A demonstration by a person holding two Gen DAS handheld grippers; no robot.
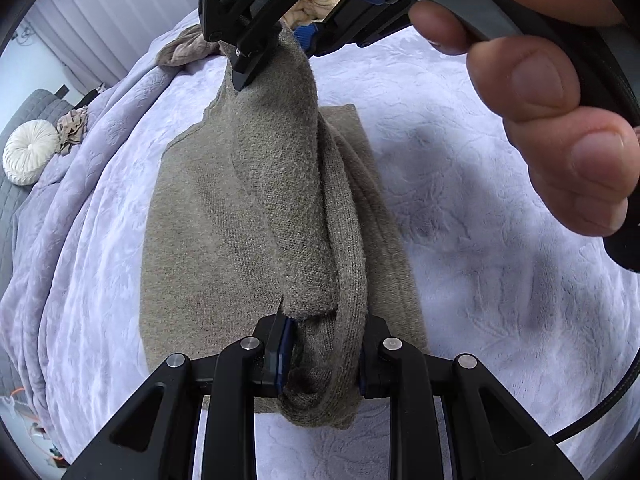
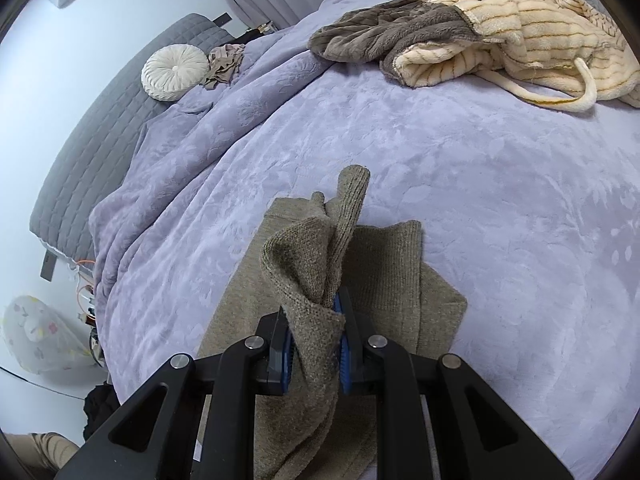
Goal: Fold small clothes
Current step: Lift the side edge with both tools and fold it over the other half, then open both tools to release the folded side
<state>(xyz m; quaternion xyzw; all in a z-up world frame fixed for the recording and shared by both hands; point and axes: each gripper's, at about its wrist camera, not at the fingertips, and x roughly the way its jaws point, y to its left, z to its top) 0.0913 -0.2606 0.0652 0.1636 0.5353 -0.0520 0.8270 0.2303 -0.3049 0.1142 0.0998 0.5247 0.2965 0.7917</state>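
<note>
Both clamped on one lifted edge of the taupe knit garment (image 1: 248,200), left gripper (image 1: 324,354) at 6 o'clock, right gripper (image 1: 256,60) at 12 (probably to carry it across evenly), rest flat on the bed (image 1: 460,160).

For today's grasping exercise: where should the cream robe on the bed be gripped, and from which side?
Grip the robe by its loose belt, coming from the near, open side of the blanket. The belt is a thin strip lying apart from the bulky pile, so tongs could close around it. Both tongs are busy with the sweater now.
</note>
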